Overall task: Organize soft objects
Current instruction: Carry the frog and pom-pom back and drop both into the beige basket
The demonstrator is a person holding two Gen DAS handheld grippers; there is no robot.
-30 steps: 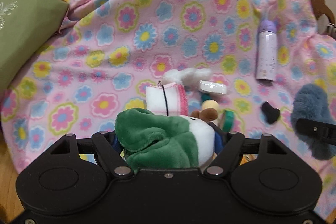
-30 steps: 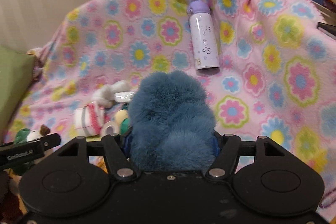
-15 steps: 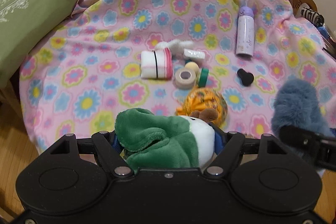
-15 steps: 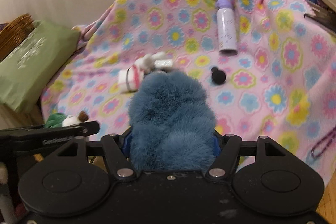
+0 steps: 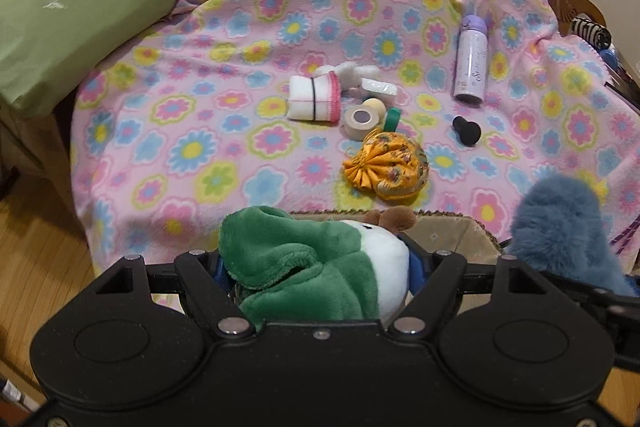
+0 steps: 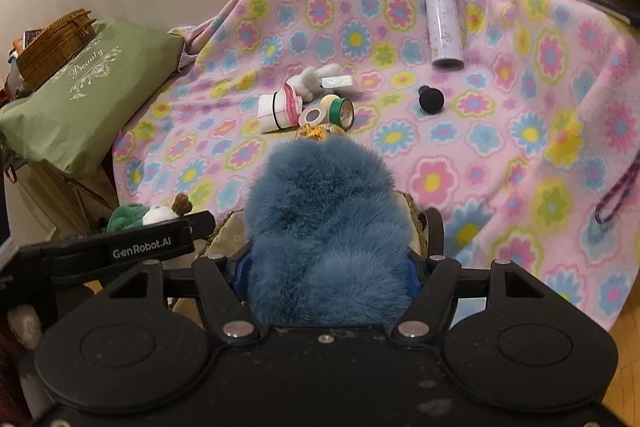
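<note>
Left to right, as logged.

Green pillow sat far left, beside the flowered blanket. No contact with it.

Your left tool was clamped on the green-and-white plush, held off the blanket over the near edge. Its brown-tipped end pointed away from you and to the right, with the long axis running roughly along the fingers. Judgement: light, fully compressible, not slippery. The grip across the body looked adequate, and the loose green flap is a poor place to hold it.

Mid-blanket lay a folded white-and-pink cloth, tape rolls and an orange fabric pouch. The pouch looked soft, limp and light. Pinch it at the gathered knot on its left end.

Below the pouch, a lined basket showed its rim just beyond your tools. This is likely the drop point.

Purple bottle lay on its side, cap away from you. It is rigid and not a task item.

Your right tool was shut on the blue furry plush, bulky end forward, above the basket rim. Judgement: very light and springy. The fur hid the pads, so depth of bite cannot be told.
</note>
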